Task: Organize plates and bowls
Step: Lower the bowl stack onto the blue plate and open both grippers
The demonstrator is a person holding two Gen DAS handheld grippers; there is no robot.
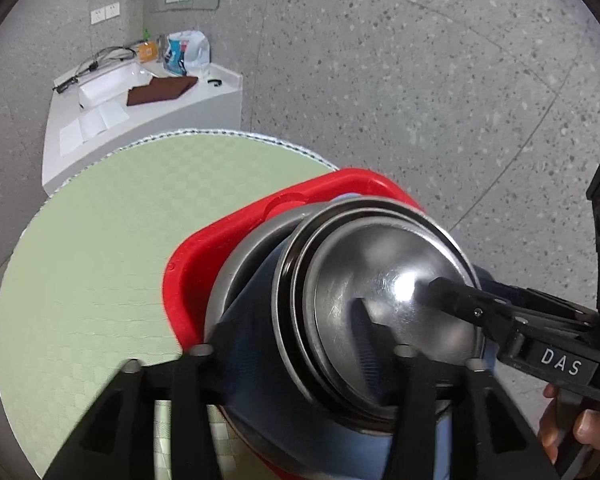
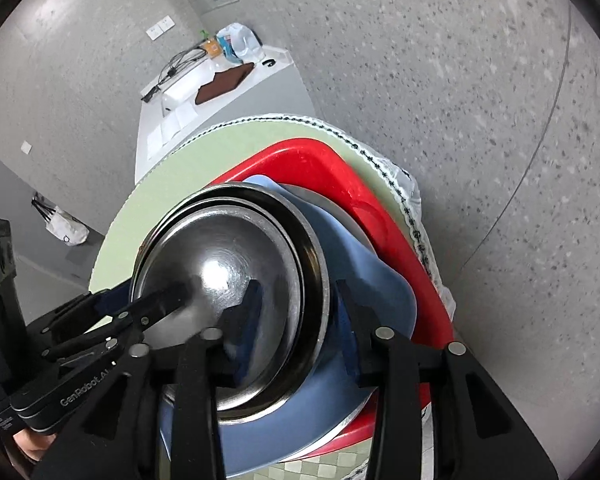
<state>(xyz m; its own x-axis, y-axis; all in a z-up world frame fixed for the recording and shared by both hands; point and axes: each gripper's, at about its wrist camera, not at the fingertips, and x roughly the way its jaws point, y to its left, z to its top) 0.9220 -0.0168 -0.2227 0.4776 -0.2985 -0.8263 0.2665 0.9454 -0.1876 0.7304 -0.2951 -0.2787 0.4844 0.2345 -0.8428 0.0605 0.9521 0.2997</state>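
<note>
A stack of nested steel bowls sits on blue plates inside a red tray on a round green table. The same bowls, blue plates and tray show in the right wrist view. My left gripper straddles the left rim of the bowl stack, jaws apart. My right gripper straddles the right rim, one finger inside the top bowl, one outside. Each gripper's tip shows in the other's view, reaching into the top bowl.
A white side table stands behind the round table, with papers, a brown cloth, cables and bags. A white bag lies on the floor at left. Speckled grey floor surrounds the table.
</note>
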